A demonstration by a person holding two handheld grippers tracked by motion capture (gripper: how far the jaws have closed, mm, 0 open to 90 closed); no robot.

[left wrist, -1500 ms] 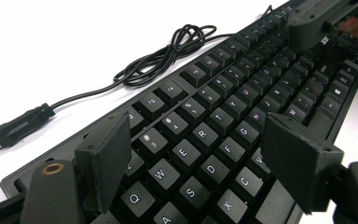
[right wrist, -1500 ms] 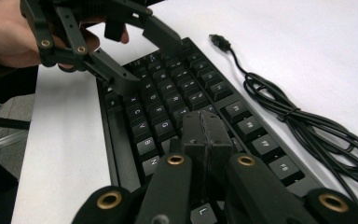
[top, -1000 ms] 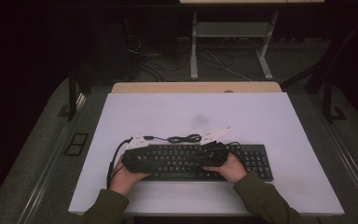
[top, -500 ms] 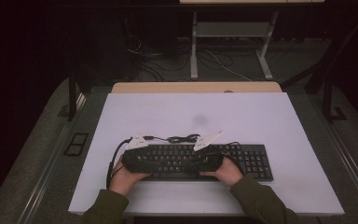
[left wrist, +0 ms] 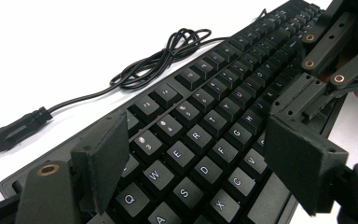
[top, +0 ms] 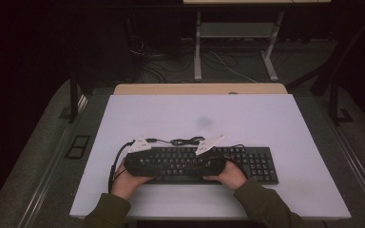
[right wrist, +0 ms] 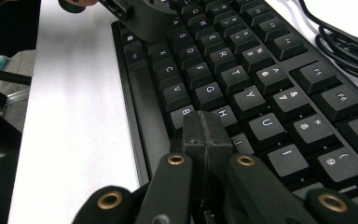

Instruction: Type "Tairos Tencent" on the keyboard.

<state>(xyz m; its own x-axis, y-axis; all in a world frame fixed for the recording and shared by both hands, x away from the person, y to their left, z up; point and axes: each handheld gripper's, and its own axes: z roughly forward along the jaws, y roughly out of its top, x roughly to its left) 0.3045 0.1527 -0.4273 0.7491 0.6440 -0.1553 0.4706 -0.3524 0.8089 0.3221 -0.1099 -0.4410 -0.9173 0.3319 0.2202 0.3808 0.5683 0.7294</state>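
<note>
A black keyboard (top: 259,164) lies near the front of the white table (top: 195,114). My left gripper (left wrist: 200,158) hovers open over its left letter keys, with one pad (left wrist: 102,158) above the number row and the other near the front edge. In the high view the left gripper (top: 158,166) points right. My right gripper (right wrist: 205,135) is shut with nothing in it, its tip just over the keys around H and J. Seen from above, the right gripper (top: 186,167) points left at the other one. Whether the tip touches a key is unclear.
The keyboard's black cable (left wrist: 168,51) lies coiled on the table behind it, ending in a loose USB plug (left wrist: 14,133). A wooden table edge (top: 199,89) and a metal frame (top: 235,33) stand beyond, with dark floor all around.
My right gripper has slid a little to the left along the keyboard and sunk closer to the keys. The left gripper has stayed put.
</note>
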